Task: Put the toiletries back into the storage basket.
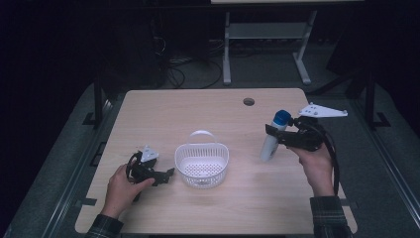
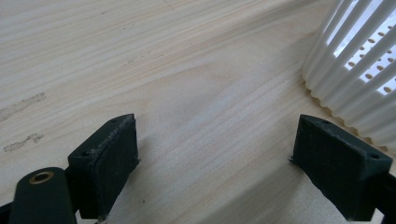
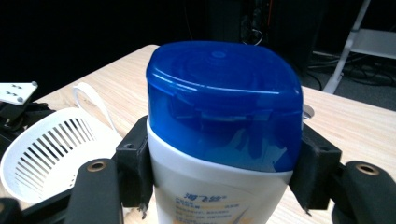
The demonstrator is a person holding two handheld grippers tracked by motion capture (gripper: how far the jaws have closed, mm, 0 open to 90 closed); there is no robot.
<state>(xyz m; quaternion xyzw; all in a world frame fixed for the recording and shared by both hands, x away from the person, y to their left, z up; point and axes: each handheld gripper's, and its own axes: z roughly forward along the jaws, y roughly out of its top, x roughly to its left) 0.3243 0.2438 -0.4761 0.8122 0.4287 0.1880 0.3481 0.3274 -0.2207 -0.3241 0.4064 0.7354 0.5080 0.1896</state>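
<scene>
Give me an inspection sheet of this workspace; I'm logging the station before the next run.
Surface: light wooden table, with a round hole near its far edge.
Job's things: white slatted basket at mid-table, nothing inside; white bottle with blue cap.
Clutter: nothing seen.
Grippers: left claw open, low over the table beside the basket; right claw shut on the bottle just below its cap.
Cables: black cable trails from the right claw.
Surroundings: dark room, grey table legs and floor cables behind.
</scene>
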